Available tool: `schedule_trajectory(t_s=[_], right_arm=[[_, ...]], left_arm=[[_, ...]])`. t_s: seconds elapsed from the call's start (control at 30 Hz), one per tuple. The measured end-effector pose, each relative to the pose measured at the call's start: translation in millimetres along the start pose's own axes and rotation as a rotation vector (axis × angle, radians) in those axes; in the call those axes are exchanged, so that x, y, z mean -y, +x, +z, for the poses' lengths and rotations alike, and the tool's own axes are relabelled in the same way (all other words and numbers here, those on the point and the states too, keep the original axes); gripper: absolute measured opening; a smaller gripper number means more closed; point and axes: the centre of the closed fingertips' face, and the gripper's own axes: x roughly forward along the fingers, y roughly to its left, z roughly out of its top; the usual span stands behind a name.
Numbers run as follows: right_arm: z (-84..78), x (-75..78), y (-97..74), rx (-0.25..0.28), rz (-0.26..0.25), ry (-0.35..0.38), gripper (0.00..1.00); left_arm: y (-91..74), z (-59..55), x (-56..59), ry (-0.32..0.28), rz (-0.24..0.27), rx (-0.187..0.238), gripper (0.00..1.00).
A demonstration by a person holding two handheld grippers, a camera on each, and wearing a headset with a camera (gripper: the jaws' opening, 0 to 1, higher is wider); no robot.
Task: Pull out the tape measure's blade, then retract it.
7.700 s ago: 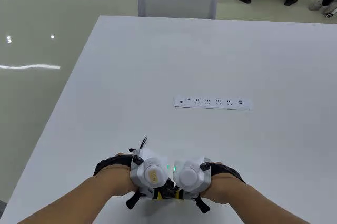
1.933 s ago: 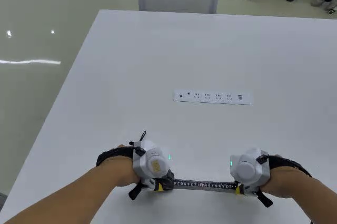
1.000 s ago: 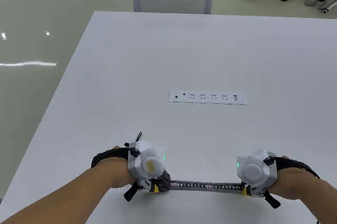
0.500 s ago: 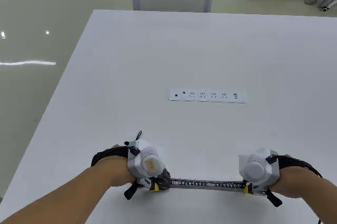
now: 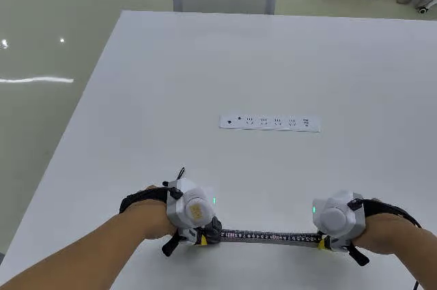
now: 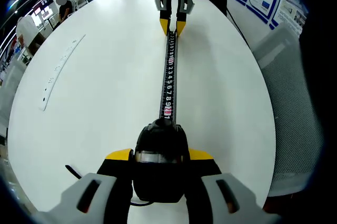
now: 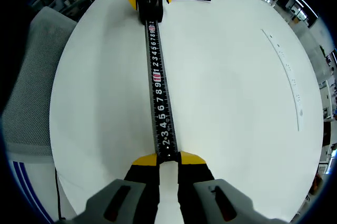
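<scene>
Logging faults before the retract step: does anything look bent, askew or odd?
Nothing stands out. The blade runs straight over the table from the case in the left gripper to the right gripper pinching its tip.

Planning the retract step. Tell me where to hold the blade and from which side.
Grip the blade at its free end, coming in along its length, opposite the case. It is a thin strip stretched straight, so an end-on hold should keep the pull in line. The right gripper holds it so.
</scene>
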Motion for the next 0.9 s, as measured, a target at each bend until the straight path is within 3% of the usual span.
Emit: schedule_trajectory(t_s=[0.23, 0.37, 0.47, 0.53, 0.9], right_arm=[[-0.6, 0.2, 2.7, -0.015, -0.002, 0.008, 0.11], [0.1, -0.1, 0.5, 0.019, 0.001, 0.041, 0.12], [-0.8, 0.8, 1.0, 0.019, 0.000, 0.016, 0.13], [0.9, -0.6, -0.2, 0.010, -0.001, -0.037, 0.14], [2.4, -1.3, -3.6, 0.040, -0.003, -0.025, 0.16]], left_arm=[[0.3, -0.1, -0.5, -0.002, -0.003, 0.004, 0.33], [-0.2, 0.5, 0.0, -0.003, -0.004, 0.013, 0.33], [-1.0, 1.7, 0.4, -0.002, -0.006, 0.020, 0.33], [-0.5, 1.4, 0.3, 0.002, -0.007, 0.019, 0.33], [1.2, -0.8, -1.2, 0.013, 0.001, 0.017, 0.34]])
